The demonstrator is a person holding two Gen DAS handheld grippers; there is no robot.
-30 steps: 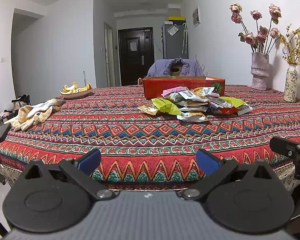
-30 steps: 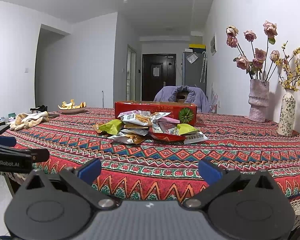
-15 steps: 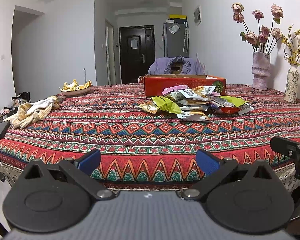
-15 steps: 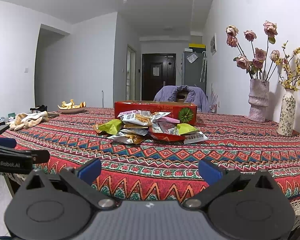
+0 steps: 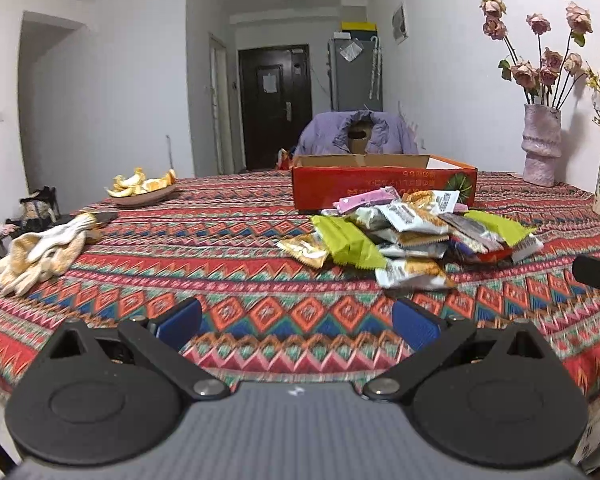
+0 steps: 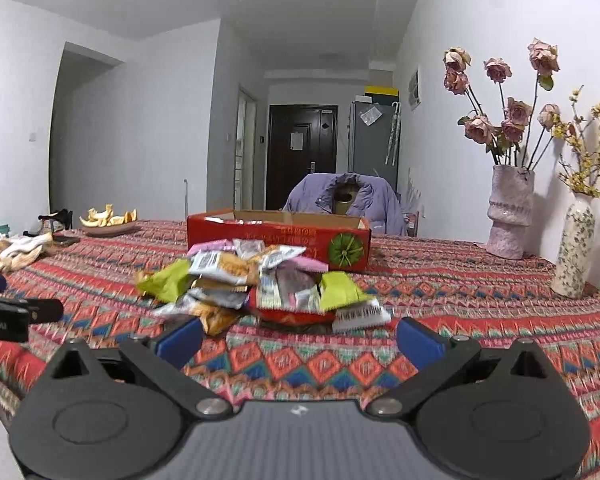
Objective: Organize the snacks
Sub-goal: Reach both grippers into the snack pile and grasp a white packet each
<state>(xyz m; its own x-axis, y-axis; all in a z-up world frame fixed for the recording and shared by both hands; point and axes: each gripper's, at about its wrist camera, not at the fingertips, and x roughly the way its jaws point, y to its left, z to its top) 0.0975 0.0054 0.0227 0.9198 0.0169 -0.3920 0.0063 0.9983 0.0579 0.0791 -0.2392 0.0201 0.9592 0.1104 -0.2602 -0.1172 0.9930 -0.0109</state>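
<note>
Snack packets in a loose multicoloured pile (image 6: 260, 288) lie just before the open red cardboard box (image 6: 278, 238); left gripper (image 5: 296, 322) and right gripper (image 6: 298, 336) both gape wide, empty.

1. my left wrist camera sits low over the near table edge, facing across the patterned tablecloth (image 5: 228, 248), with the snack pile (image 5: 412, 236) ahead and to the right.
2. my right wrist camera looks the same way, nearer the snack pile (image 6: 260, 288), though motion blur softens it.
3. both views share the red box (image 5: 384, 188) (image 6: 278, 236) and the pink vase (image 5: 541, 144) (image 6: 510, 212).
</note>
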